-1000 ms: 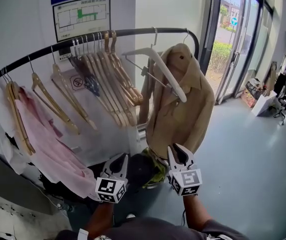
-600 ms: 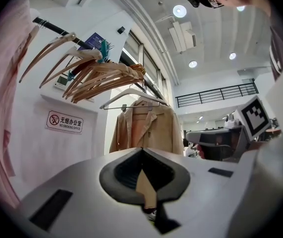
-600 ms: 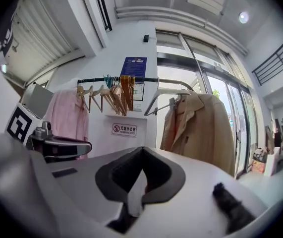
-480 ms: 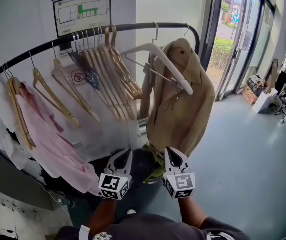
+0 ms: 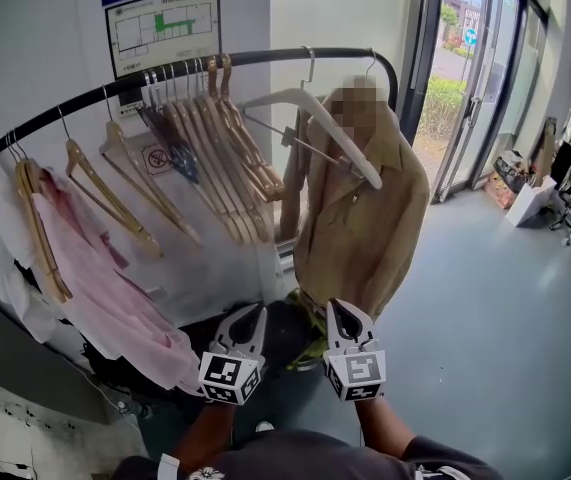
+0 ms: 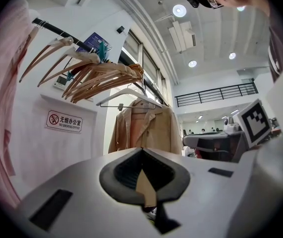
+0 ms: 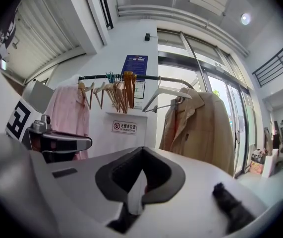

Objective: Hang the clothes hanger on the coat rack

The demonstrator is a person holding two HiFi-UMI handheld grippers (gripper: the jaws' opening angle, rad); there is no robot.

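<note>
Head view: shows the hanger (image 5: 310, 118) hooked on the rail (image 5: 265, 58), between the wooden hangers (image 5: 220, 158) and the coat (image 5: 365, 218). Hangs tilted, probably because its lower end leans on the coat. Finds both tongs low and well apart from it, side by side, pointing level toward the rail. Reads the left gripper (image 5: 249, 314) as closed tip to tip on nothing. Reads the right gripper (image 5: 339, 308) likewise, pinched together and empty. Suggests the hanging is done, with both held clear so nothing gets knocked.
</note>
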